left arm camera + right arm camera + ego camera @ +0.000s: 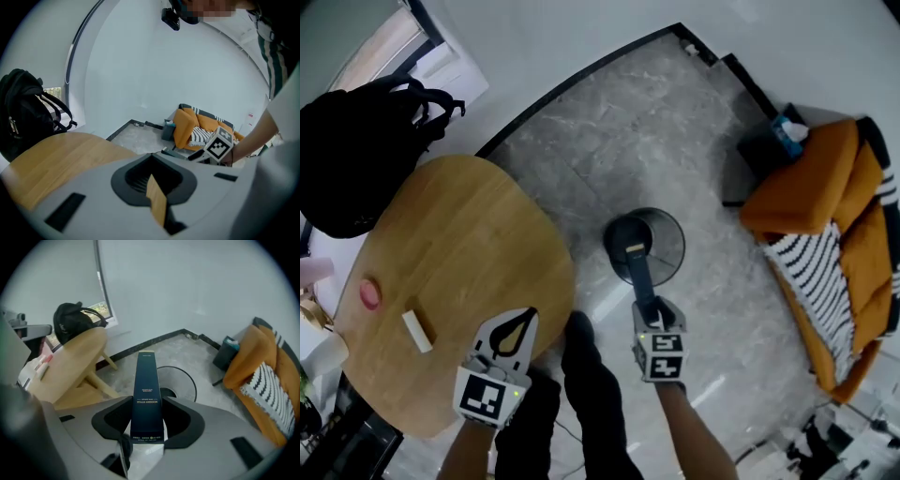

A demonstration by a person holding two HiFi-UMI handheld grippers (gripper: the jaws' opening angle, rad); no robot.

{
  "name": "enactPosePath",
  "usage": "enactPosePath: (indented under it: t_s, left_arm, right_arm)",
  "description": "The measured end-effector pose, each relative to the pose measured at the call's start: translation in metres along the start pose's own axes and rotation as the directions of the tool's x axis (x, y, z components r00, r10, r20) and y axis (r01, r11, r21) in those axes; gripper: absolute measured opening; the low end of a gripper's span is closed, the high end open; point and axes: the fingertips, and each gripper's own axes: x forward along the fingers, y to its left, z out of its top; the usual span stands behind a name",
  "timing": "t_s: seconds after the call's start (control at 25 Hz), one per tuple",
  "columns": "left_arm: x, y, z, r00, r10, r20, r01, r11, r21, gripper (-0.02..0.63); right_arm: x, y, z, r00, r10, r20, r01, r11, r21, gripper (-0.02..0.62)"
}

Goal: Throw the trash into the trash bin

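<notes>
Only the head view shows what lies on the round wooden surface (469, 244): one pink thing (370, 293) and one white block (418, 330), apart from each other. It also shows the far end of the carton (639, 272) over the open mouth of the trash bin (673, 246). Only the right gripper view makes out the carton's look: long, slim and dark blue, with small white print near the jaws and a pale gold end. The right hand-held gripper (645, 307) clamps it by the near end, its jaws pressed on both sides and tilted down toward the bin on the grey floor. The left gripper view shows the left hand-held gripper (152, 183) with its jaws all but together. Only a wood-coloured sliver shows in the slit, and nothing is plainly gripped. There are two hand-held grippers, one carton, one wire-mesh bin, one black backpack (356, 159) and one orange sofa (825, 178).
</notes>
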Motion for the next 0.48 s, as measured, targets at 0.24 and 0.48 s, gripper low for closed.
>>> enactPosePath:
  t_s: [0.24,0.48]
  left_arm:
    - [0.02,0.004,-0.001,1.0,-0.012,0.002,0.011,0.999,0.031,-0.002]
    - [0.031,0.012,-0.007,1.0,-0.013,0.008,0.013,1.0,0.024,-0.002]
  right_arm:
    - [0.06,-0.045,-0.007,0.993,-0.05,-0.108,0.054,0.998,0.03,0.19]
    - [0.126,-0.052,-0.023,0.96,0.0,-0.278,-0.003,1.0,-0.01,0.19]
